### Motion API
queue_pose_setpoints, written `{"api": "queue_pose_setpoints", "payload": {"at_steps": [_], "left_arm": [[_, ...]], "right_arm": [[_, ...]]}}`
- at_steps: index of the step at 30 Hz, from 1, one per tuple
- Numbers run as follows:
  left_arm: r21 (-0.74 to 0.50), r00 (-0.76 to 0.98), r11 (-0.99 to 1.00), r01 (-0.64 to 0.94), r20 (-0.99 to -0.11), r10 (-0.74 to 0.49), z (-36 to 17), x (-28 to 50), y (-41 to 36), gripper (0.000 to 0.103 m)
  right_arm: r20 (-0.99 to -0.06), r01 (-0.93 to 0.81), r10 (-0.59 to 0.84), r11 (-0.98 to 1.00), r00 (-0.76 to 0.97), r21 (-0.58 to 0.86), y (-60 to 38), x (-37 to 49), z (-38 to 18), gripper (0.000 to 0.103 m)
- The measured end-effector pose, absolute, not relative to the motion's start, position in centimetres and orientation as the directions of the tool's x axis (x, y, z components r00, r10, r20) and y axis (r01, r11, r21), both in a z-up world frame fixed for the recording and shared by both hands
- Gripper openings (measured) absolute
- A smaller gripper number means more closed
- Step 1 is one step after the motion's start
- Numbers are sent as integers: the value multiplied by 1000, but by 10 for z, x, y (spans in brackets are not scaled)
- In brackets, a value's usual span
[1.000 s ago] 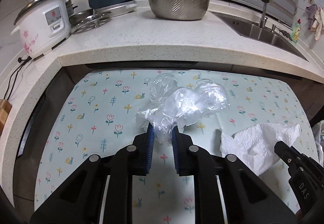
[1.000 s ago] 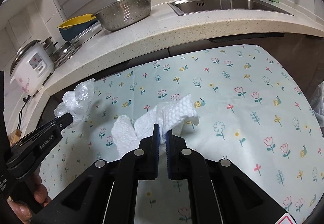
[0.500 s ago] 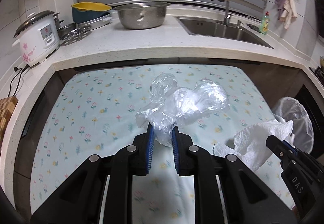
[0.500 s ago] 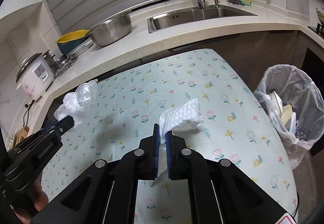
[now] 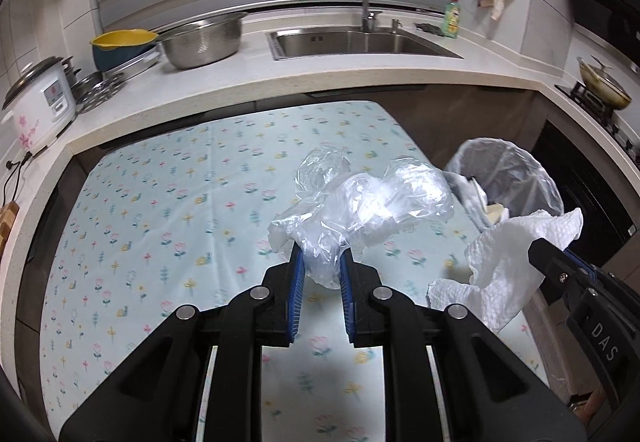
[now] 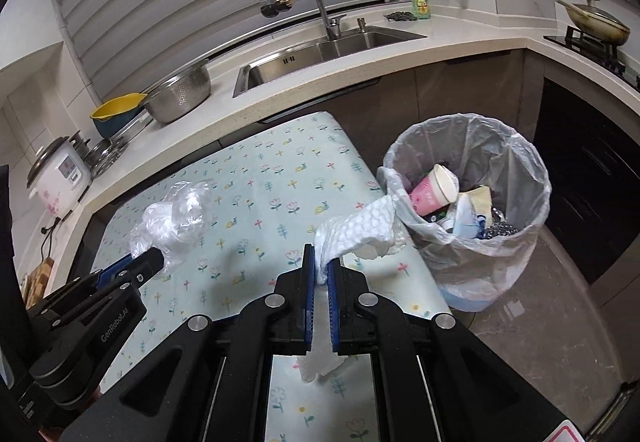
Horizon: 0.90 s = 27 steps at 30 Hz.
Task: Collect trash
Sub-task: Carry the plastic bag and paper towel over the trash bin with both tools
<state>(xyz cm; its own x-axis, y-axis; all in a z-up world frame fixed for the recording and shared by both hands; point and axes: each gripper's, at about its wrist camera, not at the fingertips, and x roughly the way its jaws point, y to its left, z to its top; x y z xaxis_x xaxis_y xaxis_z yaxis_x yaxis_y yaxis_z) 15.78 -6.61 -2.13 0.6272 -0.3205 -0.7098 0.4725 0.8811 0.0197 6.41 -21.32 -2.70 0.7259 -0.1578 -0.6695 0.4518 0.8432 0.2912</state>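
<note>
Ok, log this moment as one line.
left hand-held gripper: shut on plastic bag | right hand-held gripper: shut on paper towel | trash bin: ahead, part-filled

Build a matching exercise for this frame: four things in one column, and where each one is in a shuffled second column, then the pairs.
Things:
1. clear plastic bag
2. white paper towel
3. pink paper cup
4. metal colander

Places:
A. on the counter beside the sink
B. clamped in the left gripper
C. inside the lined trash bin
D. clamped in the right gripper

Pairs: 1-B, 2-D, 3-C, 4-A
</note>
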Motion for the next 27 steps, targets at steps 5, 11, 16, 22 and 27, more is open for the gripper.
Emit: {"api": "queue_pose_setpoints", "payload": {"at_steps": [5, 11, 16, 22, 27], "left_arm": [[36, 618, 860, 509, -711, -336, -22, 138, -92, 16], [55, 606, 836, 545, -715, -348, -24, 122, -116, 16], [73, 600, 817, 572, -716, -356, -25, 111, -134, 16], [90, 595, 802, 590, -720, -357, -28, 103, -152, 16], [95, 590, 796, 598, -724, -357, -30, 100, -163, 16]], "right_arm": [[-669, 484, -178, 821, 722, 304, -236, 38, -30, 6], [-662, 521, -206, 790, 721, 322, -259, 9, -32, 6], [-670, 549, -216, 766, 710, 335, -274, -7, -40, 6], [-666, 554, -219, 758, 713, 344, -286, -15, -42, 6], [-655, 556, -227, 754, 721, 350, -296, -17, -38, 6]]}}
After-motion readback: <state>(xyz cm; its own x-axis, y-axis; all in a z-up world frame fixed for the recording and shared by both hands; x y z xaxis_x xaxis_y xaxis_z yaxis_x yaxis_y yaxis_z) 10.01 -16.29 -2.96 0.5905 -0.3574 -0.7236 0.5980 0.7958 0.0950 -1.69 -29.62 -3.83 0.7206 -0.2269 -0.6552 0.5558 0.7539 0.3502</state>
